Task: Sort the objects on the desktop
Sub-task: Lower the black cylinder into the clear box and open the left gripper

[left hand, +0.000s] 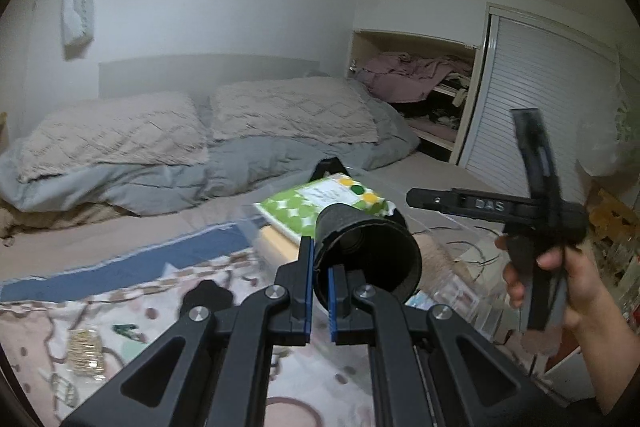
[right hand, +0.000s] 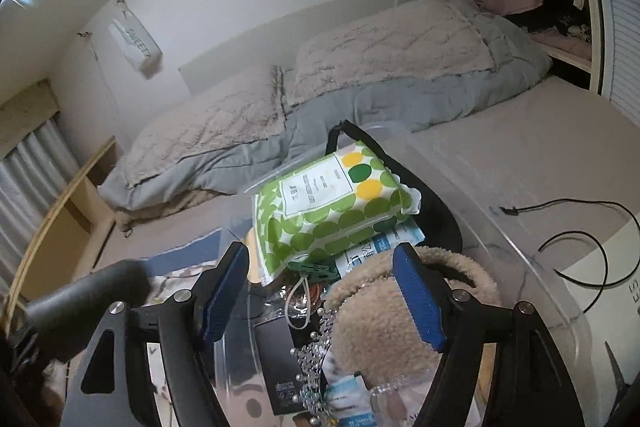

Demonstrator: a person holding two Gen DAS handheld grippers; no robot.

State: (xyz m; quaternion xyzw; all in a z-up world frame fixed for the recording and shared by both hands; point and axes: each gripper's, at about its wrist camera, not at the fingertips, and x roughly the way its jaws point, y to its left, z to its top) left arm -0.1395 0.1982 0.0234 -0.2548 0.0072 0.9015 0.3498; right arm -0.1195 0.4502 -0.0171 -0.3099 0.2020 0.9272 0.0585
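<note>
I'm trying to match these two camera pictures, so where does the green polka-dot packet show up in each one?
Left wrist view: the green polka-dot packet lies just above centre, partly behind the black cup that the left gripper pinches by its rim.
Right wrist view: it sits at centre, on top of the pile in the clear bin, beyond the open right gripper.
Shared landmark: the grey duvet behind it.

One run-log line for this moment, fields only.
left tool: shut on black plastic cup | right tool: open, empty, above clear plastic bin | bin top: green dotted packet
</note>
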